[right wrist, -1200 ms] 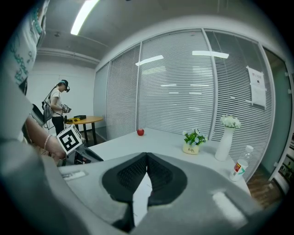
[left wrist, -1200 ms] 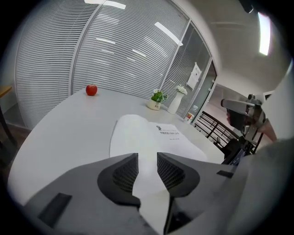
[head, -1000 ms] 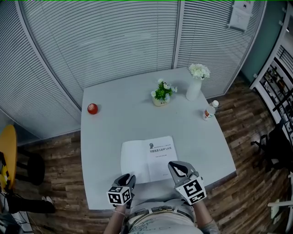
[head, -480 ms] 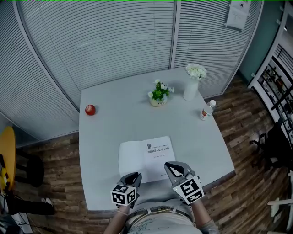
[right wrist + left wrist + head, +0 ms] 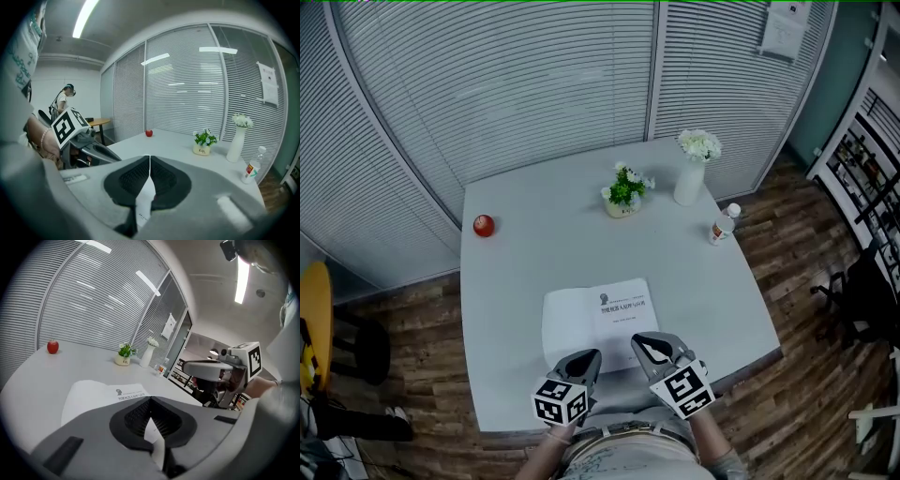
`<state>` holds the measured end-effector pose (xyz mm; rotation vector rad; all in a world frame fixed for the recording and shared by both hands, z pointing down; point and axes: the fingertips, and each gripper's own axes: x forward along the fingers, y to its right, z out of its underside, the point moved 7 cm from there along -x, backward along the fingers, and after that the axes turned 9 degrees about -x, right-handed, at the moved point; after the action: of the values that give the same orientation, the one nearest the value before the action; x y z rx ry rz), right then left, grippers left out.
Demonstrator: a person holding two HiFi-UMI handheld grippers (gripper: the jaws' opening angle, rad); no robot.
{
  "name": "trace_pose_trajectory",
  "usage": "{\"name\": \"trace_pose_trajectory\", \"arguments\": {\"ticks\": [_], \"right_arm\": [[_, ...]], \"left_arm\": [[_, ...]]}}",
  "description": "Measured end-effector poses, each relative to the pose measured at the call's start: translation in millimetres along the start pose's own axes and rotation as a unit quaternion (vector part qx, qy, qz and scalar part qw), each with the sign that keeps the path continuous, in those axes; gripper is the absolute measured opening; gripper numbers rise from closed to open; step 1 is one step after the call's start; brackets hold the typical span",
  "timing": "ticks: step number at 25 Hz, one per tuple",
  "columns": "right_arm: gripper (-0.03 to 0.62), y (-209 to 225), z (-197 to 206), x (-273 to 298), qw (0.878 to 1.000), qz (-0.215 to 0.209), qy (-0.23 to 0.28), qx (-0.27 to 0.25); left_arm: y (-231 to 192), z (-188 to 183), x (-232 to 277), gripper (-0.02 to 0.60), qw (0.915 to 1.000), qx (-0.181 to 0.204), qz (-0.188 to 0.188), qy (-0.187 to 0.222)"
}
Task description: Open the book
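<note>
Head view: book [image 5: 598, 323] lies flat at near edge of surface [image 5: 525, 262], printed sheet on its right half, plain white on left. Left gripper [image 5: 587, 358] and right gripper [image 5: 643, 345] both sit at book's near edge, close together. Apple [image 5: 484, 225], plant pot [image 5: 624, 195], vase [image 5: 694, 169] and bottle [image 5: 723, 225] stand well apart, no obstruction. Left gripper view: jaws clenched, thin white page [image 5: 153, 434] pinched between pads; rest of book flat on surface ahead. Right gripper view: jaws also clenched on a white page strip; whether same sheet as left, can't tell. Risks, as judged: two pinches on thin paper, so any pull in diff. directions could tear or crease it. Book is light and unweighted, near the edge, so a lift may drag it off. The grip may hold one sheet only, so book may open at wrong place.
</note>
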<state>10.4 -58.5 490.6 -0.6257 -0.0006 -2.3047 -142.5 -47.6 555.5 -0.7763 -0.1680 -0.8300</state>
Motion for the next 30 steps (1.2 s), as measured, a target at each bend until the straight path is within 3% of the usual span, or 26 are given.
{"name": "trace_pose_trajectory", "arguments": {"ticks": [10, 22, 30], "right_arm": [[0.003, -6, -5, 3, 1.000, -0.014, 0.011, 0.001], [0.003, -3, -56, -9, 0.995, 0.005, 0.095, -0.016], [0.003, -1, -88, -15, 0.992, -0.001, 0.121, -0.022]], "left_arm": [[34, -26, -1, -0.002, 0.9980, 0.013, 0.051, 0.036], [64, -73, -20, -0.002, 0.9902, 0.024, 0.089, 0.106], [80, -103, -35, -0.002, 0.9824, 0.069, 0.094, 0.146]]}}
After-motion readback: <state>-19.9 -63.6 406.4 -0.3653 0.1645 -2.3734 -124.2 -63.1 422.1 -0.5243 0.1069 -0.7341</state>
